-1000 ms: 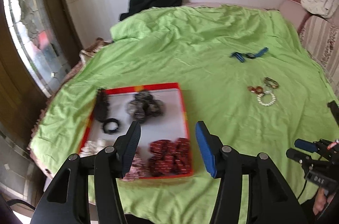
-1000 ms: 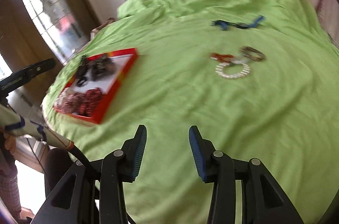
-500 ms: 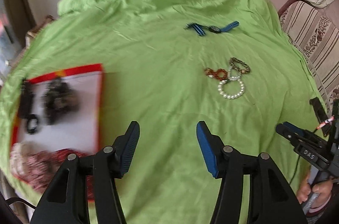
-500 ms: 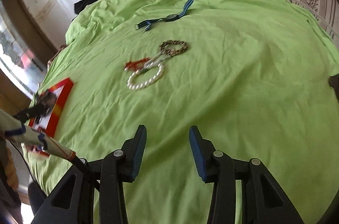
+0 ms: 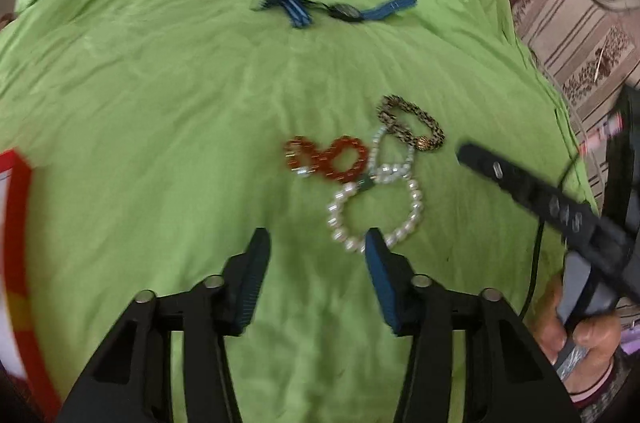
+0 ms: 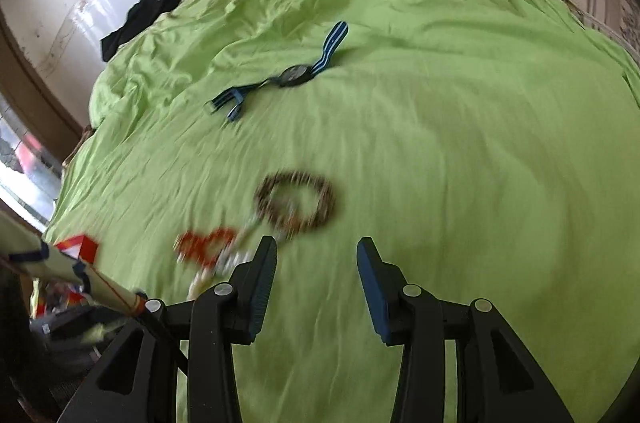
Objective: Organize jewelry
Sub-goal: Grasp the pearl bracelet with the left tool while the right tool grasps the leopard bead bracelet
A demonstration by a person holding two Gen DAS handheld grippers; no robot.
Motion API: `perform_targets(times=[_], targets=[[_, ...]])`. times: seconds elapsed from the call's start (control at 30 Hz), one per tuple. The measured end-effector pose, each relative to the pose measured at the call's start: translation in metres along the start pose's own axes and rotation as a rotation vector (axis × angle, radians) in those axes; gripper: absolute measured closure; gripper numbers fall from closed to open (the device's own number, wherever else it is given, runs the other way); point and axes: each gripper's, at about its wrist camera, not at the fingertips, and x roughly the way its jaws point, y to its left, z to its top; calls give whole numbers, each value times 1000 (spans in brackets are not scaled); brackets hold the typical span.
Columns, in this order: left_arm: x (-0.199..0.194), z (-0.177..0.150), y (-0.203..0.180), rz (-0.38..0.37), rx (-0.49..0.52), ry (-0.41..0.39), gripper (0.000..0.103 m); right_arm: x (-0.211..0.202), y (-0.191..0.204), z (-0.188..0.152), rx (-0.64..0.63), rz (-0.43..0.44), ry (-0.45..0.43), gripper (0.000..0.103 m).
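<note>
green sheet [image 5: 160, 95] under both spread claws, left claw [image 5: 316, 247] beside pearl bracelet [image 5: 414, 211].

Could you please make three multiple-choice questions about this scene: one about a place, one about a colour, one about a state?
1. Where does the watch lie relative to the cluster of bracelets?
A. farther from the grippers, apart from the cluster
B. inside the red tray
C. between the left gripper's fingers

2. What colour is the sheet under the jewelry?
A. white
B. light green
C. brown

3. In what state is the left gripper?
A. shut on the pearl bracelet
B. shut and empty
C. open and empty

Answers:
1 A: the watch sits alone beyond the bracelets, with bare sheet between.
2 B: the cloth is light green in both views.
3 C: its fingers stand apart with only sheet between them; the pearl bracelet lies just past the right fingertip.
</note>
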Motion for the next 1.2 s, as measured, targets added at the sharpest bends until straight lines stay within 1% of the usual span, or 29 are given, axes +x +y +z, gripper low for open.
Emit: perform_targets(times=[0.07, 0.13, 0.17, 0.2, 0.23, 0.27, 0.3, 0.33, 0.37, 0.47, 0.6, 0.77, 0.83, 0.97, 1.07, 1.2], targets=[[16, 4, -8, 3, 21, 22, 71, 15, -1, 12, -2, -9, 15, 58], [24, 6, -11, 7, 21, 24, 72, 27, 1, 17, -16, -17, 36, 58], [26, 8, -12, 7, 15, 19, 73, 34, 2, 18, -29, -29, 45, 60], [27, 8, -12, 7, 8, 15, 73, 39, 3, 20, -37, -38, 50, 64], [28, 9, -13, 7, 5, 12, 78, 44, 3, 21, -41, -44, 55, 68], [29, 9, -14, 8, 8, 15, 92, 46, 2, 22, -42, -48, 57, 78], [30, 9, -15, 5, 9, 22, 94, 48, 1, 22, -36, -48, 61, 93], [29, 8, -15, -4, 7, 23, 94, 49, -1, 22, -25, -39, 71, 94], [25, 5, -16, -8, 13, 20, 94, 46, -3, 20, -13, -29, 76, 95], [10, -5, -16, -1, 16, 14, 94, 29, -7, 7, -22, -49, 71, 96], [-26, -31, -8, -9, 36, -12, 94, -4, -13, -18, -39, -64, 67, 96], [-63, -70, 9, -34, 22, -17, 94, -50, -23, -66, -4, 3, 91, 96], [-77, -83, 13, -33, 22, -26, 94, -63, -22, -82, 0, 16, 95, 96], [-116, -103, 15, -20, 46, -85, 94, -91, -8, -99, -25, 27, 67, 96], [-152, -110, 21, -16, 52, -141, 94, -111, 14, -101, -74, 37, 31, 96], [-194, -114, 41, 7, 25, -204, 94, -131, 51, -100, -140, 77, -2, 96]])
